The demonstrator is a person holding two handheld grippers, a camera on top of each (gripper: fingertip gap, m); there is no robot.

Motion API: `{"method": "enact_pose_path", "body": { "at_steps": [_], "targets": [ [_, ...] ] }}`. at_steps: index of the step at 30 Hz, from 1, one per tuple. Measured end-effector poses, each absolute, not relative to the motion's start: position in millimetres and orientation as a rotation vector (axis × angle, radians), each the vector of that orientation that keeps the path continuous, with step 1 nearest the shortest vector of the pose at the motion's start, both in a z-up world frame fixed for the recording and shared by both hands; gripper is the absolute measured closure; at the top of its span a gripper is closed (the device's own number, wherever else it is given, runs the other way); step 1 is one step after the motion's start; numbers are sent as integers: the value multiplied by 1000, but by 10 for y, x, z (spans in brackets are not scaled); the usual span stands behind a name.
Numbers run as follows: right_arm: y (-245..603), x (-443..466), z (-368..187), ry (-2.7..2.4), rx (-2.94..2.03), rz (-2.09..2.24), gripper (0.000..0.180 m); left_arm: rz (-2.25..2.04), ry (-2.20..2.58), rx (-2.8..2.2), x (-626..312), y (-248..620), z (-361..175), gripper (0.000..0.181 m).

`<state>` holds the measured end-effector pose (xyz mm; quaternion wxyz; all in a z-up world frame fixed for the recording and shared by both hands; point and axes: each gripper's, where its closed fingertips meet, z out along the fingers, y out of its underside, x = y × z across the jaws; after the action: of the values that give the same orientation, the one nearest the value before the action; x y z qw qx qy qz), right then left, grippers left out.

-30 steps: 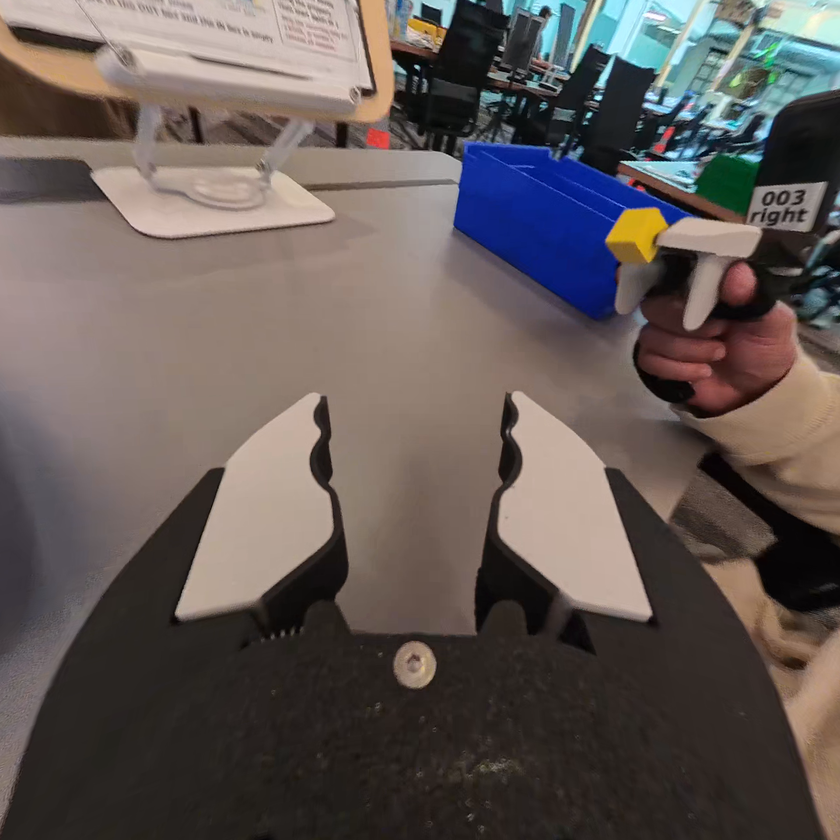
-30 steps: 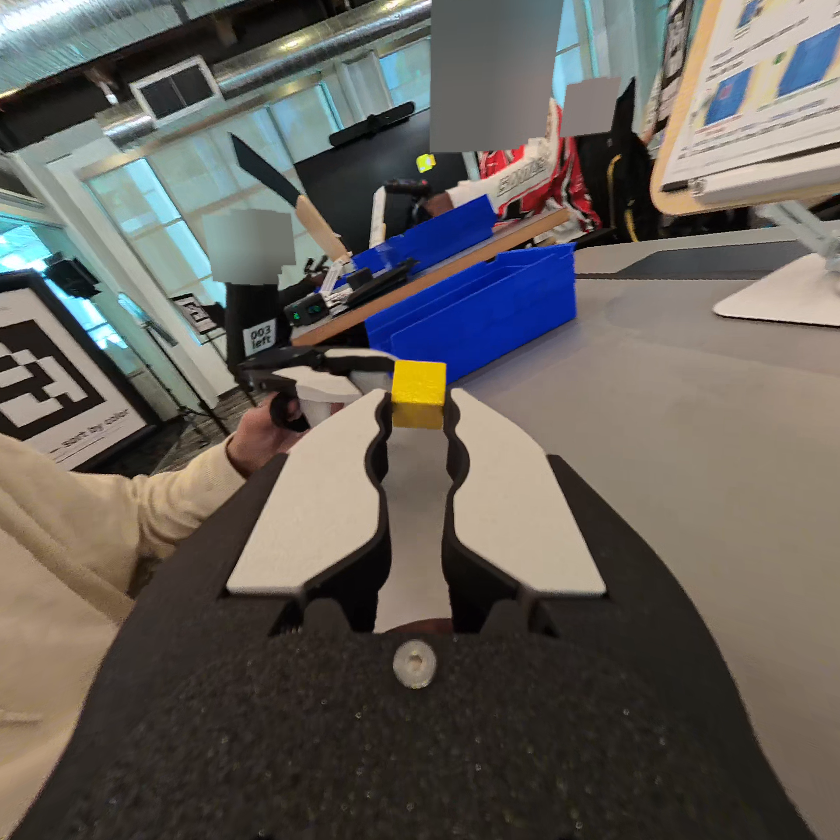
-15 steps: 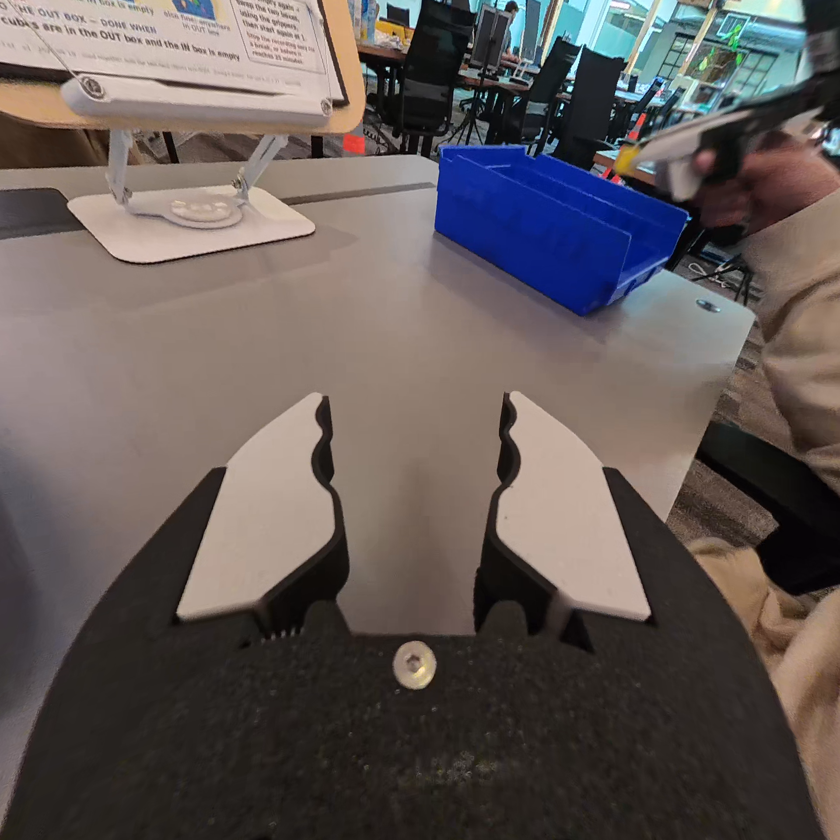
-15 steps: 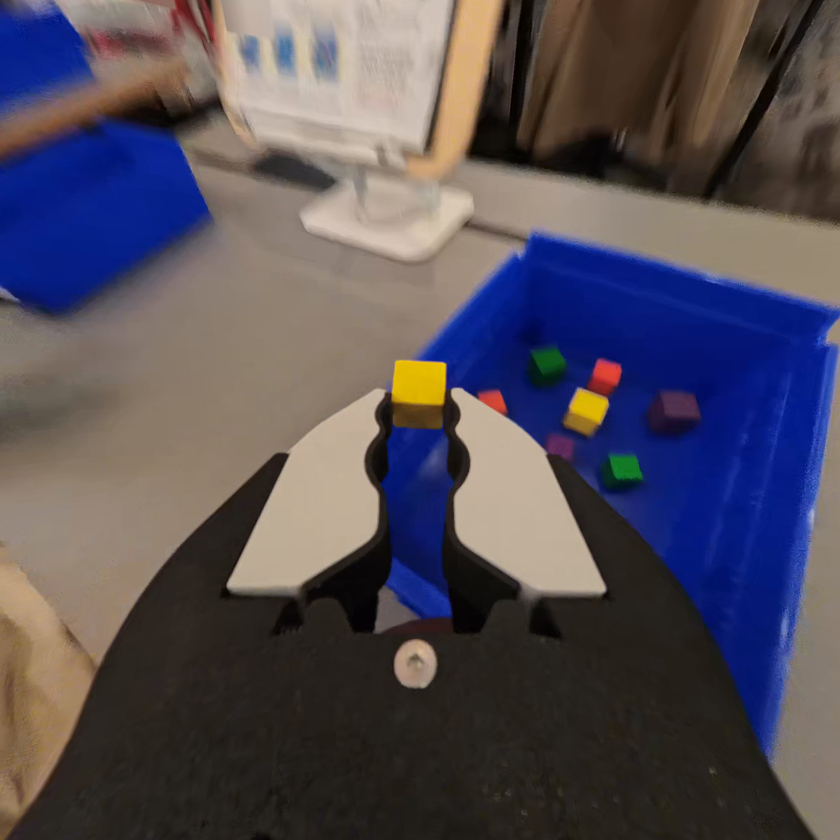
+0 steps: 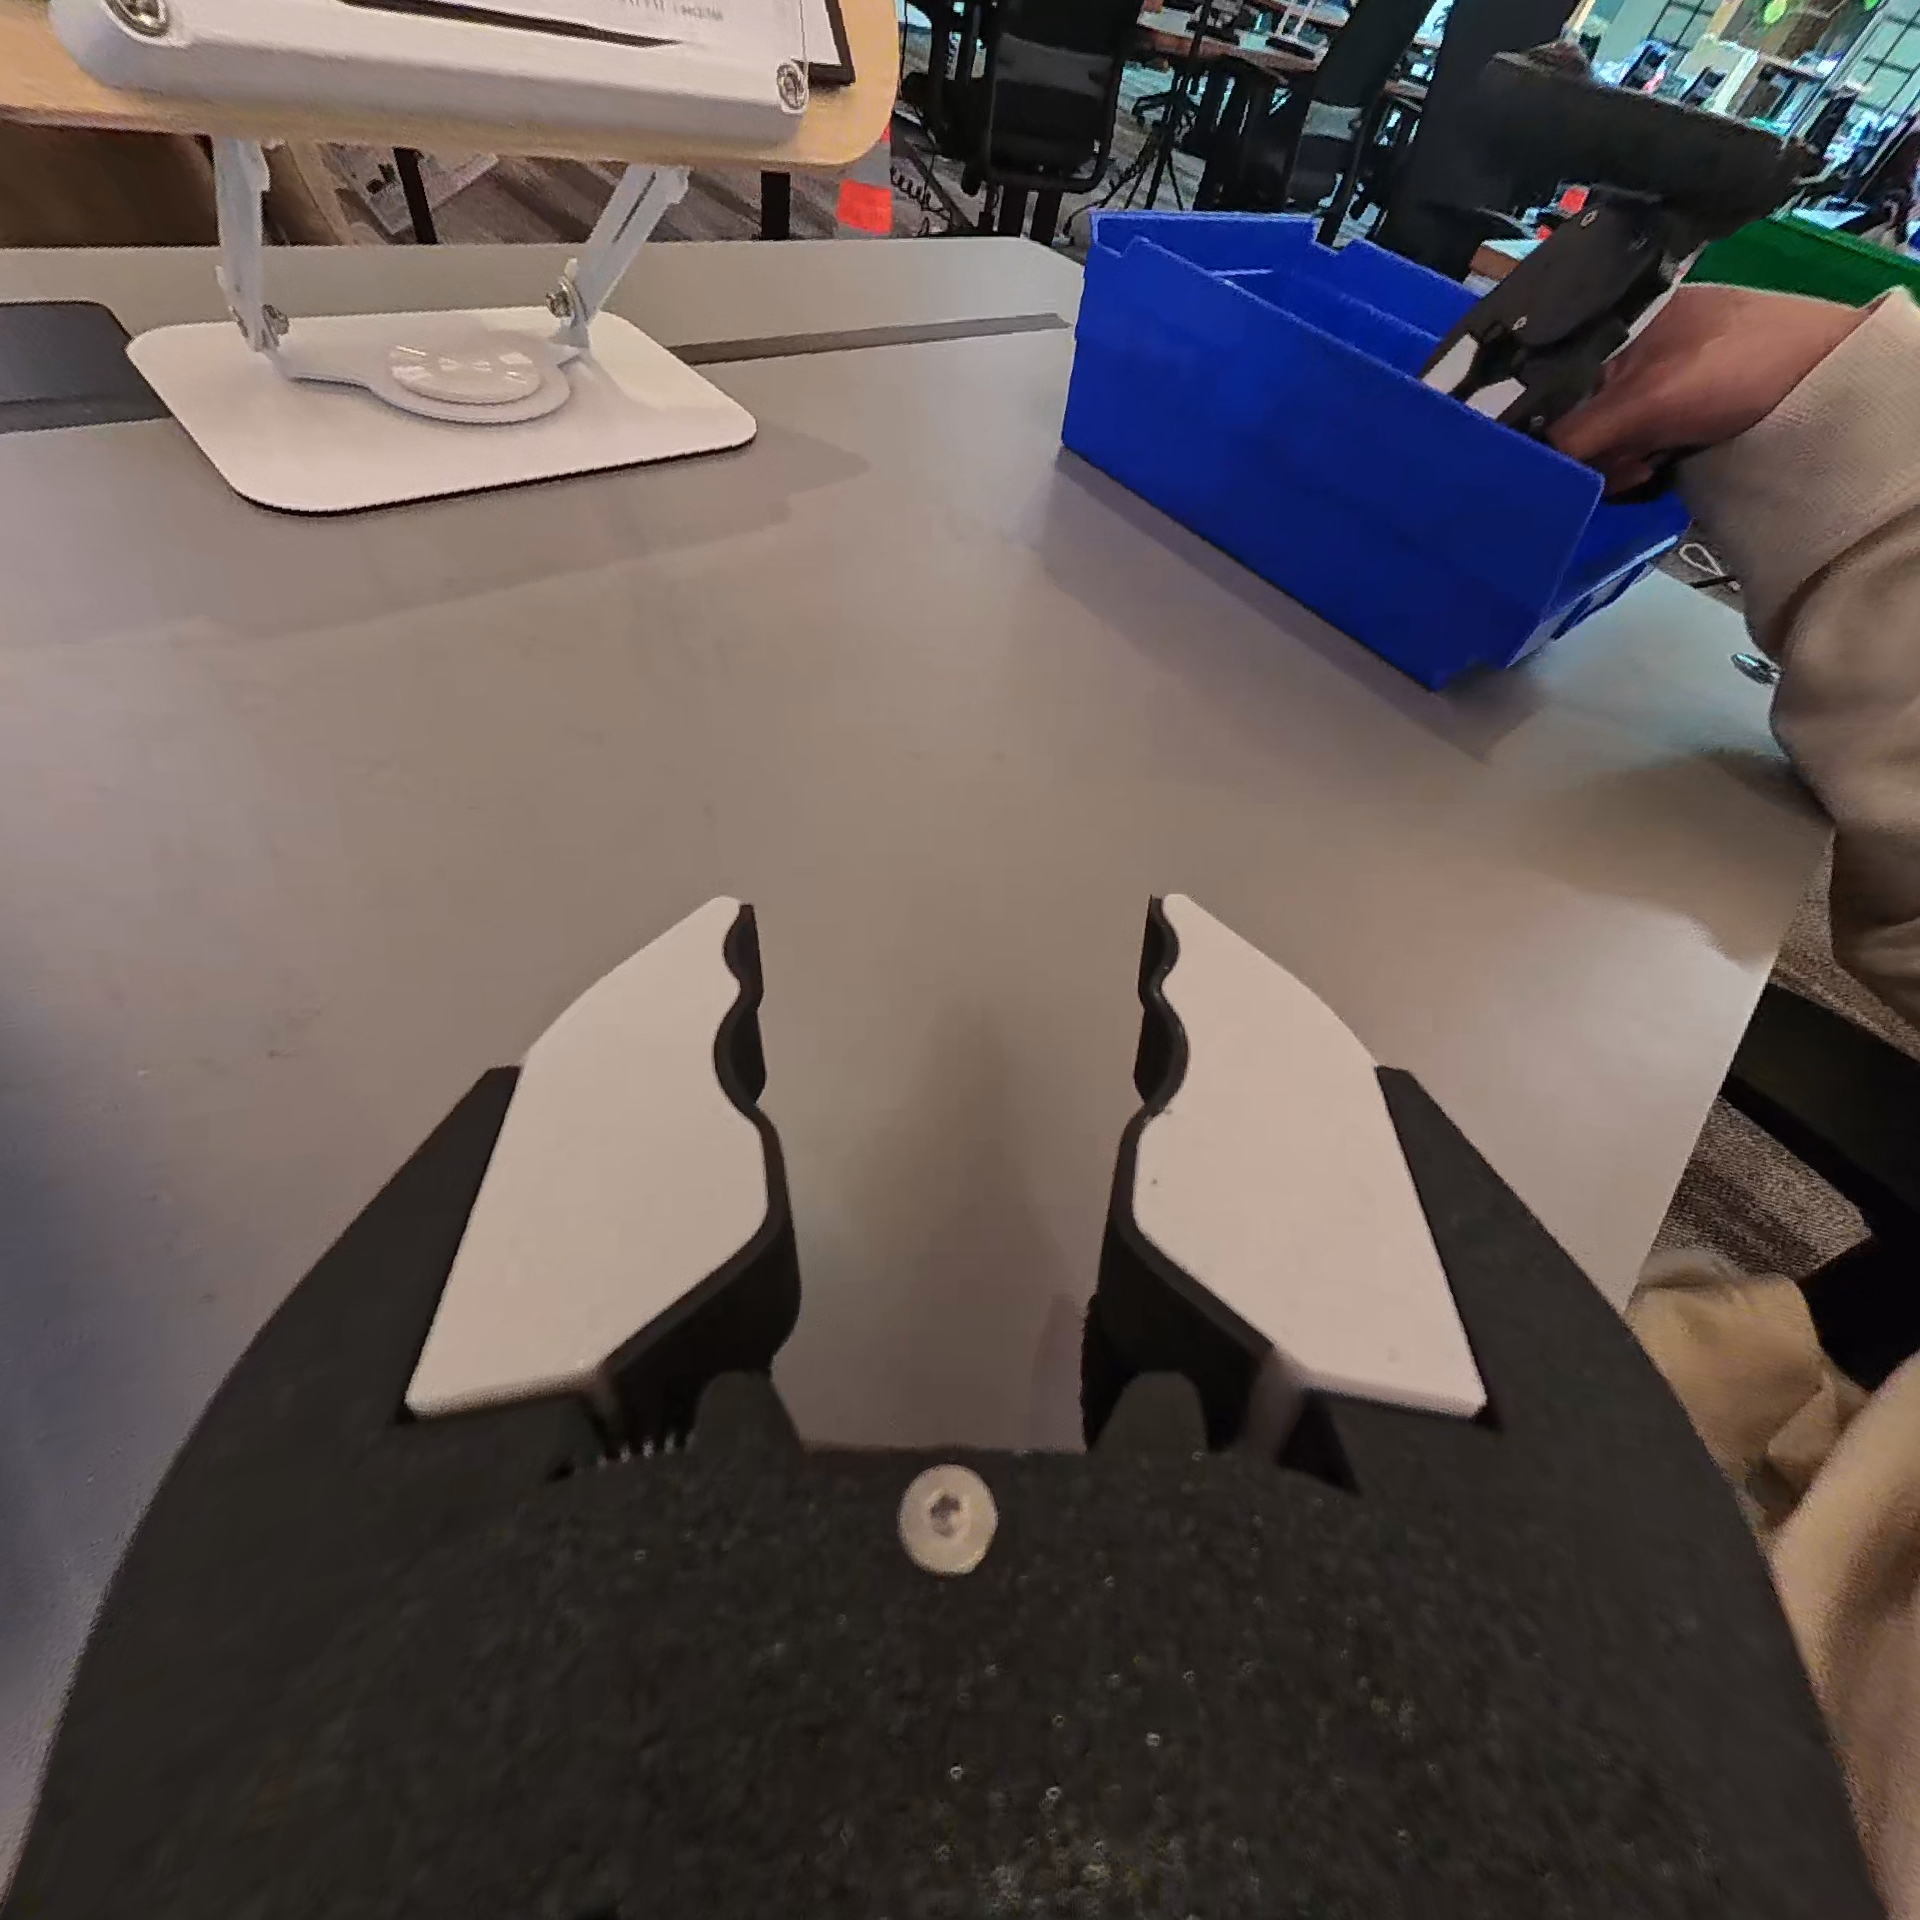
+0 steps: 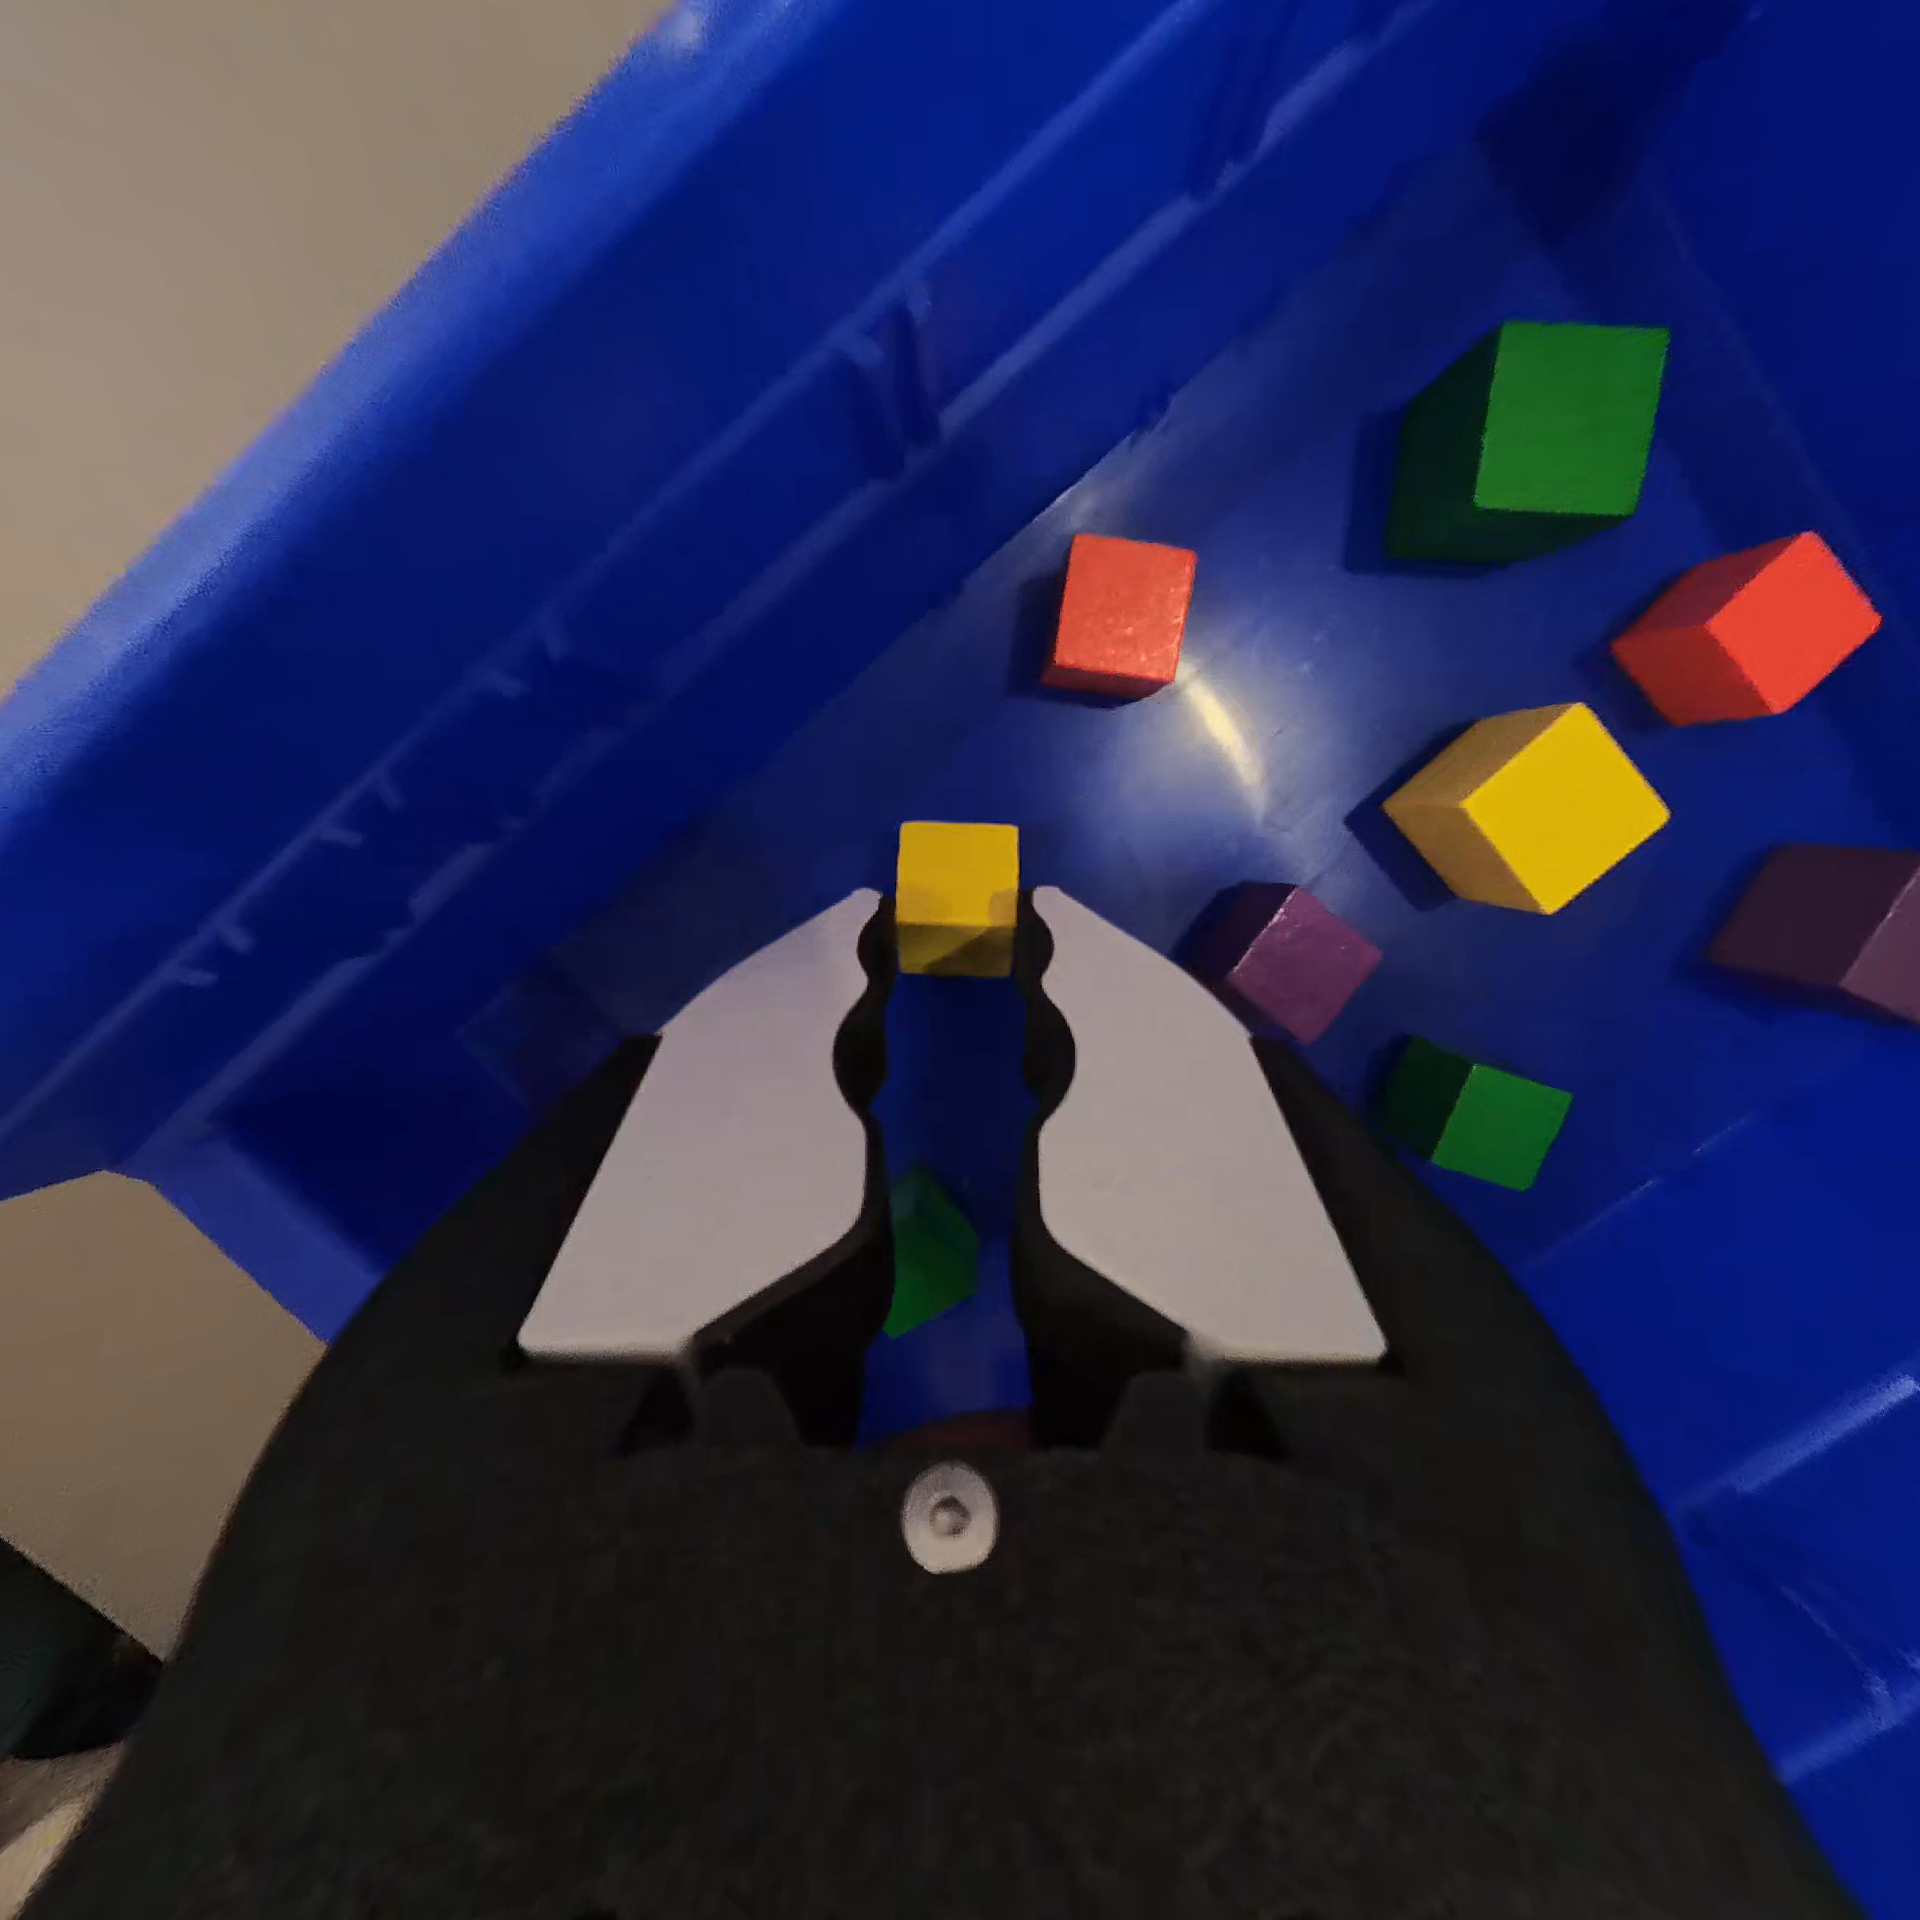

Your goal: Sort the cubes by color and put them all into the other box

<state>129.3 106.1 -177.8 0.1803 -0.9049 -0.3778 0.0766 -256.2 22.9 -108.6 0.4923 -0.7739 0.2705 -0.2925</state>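
Note:
My right gripper (image 6: 956, 914) is shut on a small yellow cube (image 6: 956, 883) and holds it low inside a blue box (image 6: 623, 520), near its long wall. On the box floor lie a larger yellow cube (image 6: 1527, 805), two red cubes (image 6: 1122, 613) (image 6: 1756, 623), green cubes (image 6: 1548, 436) (image 6: 1486, 1112) (image 6: 925, 1247) and purple cubes (image 6: 1299, 961) (image 6: 1829, 925). My left gripper (image 5: 945, 914) is open and empty above the grey table (image 5: 520, 779). In the left wrist view the right gripper (image 5: 1496, 364) dips into the blue box (image 5: 1309, 457).
A white document stand (image 5: 436, 405) with a board stands at the table's back left. A person's hand and cream sleeve (image 5: 1829, 499) reach over the box at the right. The table's right edge (image 5: 1714, 1091) is close. Chairs and desks stand beyond. Left tips to right tips: about 40 centimetres.
My right gripper swung with the yellow cube from mid-air over to the blue box and down inside it, close to the cubes. My left gripper stayed open over the table, pointing a little lower.

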Motion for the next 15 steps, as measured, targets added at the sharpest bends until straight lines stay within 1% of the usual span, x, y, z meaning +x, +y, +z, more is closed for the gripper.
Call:
{"method": "enact_pose_path", "body": {
  "at_steps": [3, 5, 7, 9, 10, 12, 14, 15],
  "targets": [
    [1029, 1371, -1795, -1046, -2572, 183, 156, -733, 655, -1879, -2560, 217, -1088, 111],
    [991, 1443, -1759, -1019, -2573, 150, 139, -762, 653, -1876, -2551, 195, -1080, 111],
    [944, 1507, -1529, -934, -2510, 119, 138, -779, 656, -1876, -2549, 165, -1084, 111],
    [879, 1501, -1079, -752, -2346, 99, 138, -777, 661, -1872, -2555, 130, -1095, 111],
    [805, 1397, -817, -656, -2226, 140, 138, -769, 664, -1875, -2562, 112, -1107, 111],
    [508, 846, -363, -532, -1931, 417, 139, -736, 674, -1885, -2581, 80, -1152, 111],
    [95, 118, -221, -460, -1697, 762, 140, -705, 683, -1899, -2598, 54, -1207, 111],
    [-69, -195, -299, -425, -1647, 873, 140, -692, 680, -1915, -2609, 46, -1243, 112]
  ]
}}
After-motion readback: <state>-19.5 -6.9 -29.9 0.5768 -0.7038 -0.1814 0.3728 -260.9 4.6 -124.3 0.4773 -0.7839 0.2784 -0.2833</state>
